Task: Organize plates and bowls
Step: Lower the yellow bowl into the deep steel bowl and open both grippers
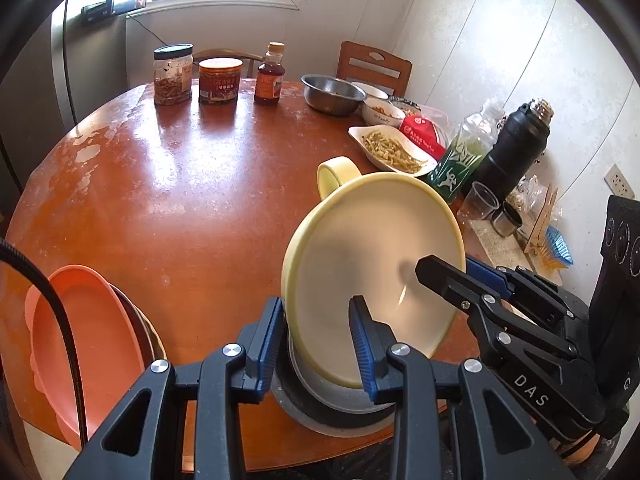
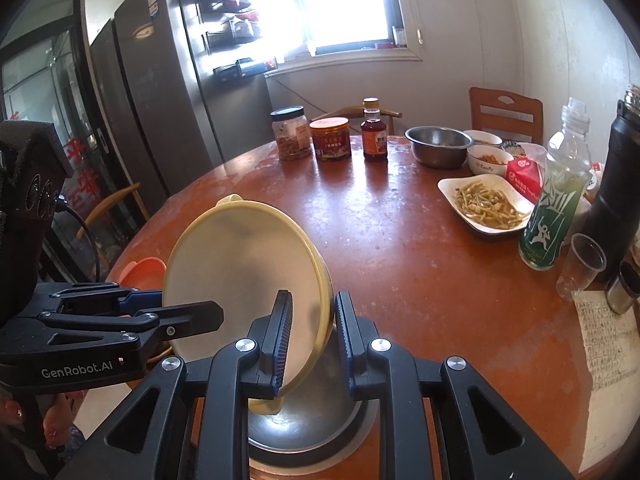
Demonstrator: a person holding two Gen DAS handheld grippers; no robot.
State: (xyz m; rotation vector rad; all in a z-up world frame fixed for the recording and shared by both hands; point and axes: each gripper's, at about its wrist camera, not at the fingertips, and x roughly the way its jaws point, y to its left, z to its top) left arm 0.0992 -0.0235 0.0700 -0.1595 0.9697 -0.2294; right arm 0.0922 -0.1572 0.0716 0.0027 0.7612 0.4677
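Note:
A pale yellow plate (image 1: pixel 372 260) with small ear handles hangs tilted over a grey metal plate (image 1: pixel 332 404) lying at the table's near edge. My left gripper (image 1: pixel 318 320) is shut on the yellow plate's left rim. My right gripper (image 1: pixel 460 270) is shut on its right rim. The right wrist view shows the same yellow plate (image 2: pixel 240 272) with the right gripper (image 2: pixel 314 308) pinching its edge and the left gripper (image 2: pixel 192 308) clamped on the opposite side. The grey plate (image 2: pixel 312 412) lies just beneath. An orange plate (image 1: pixel 92 340) tops a small stack at the left.
On the round wooden table (image 1: pixel 180 200) stand two jars (image 1: pixel 173 74), a sauce bottle (image 1: pixel 270 76), a steel bowl (image 1: pixel 332 94), a white dish of food (image 1: pixel 394 148), a green bottle (image 1: pixel 460 156), a black flask (image 1: pixel 512 148) and cups. A chair (image 1: pixel 374 66) and fridge (image 2: pixel 160 92) stand beyond.

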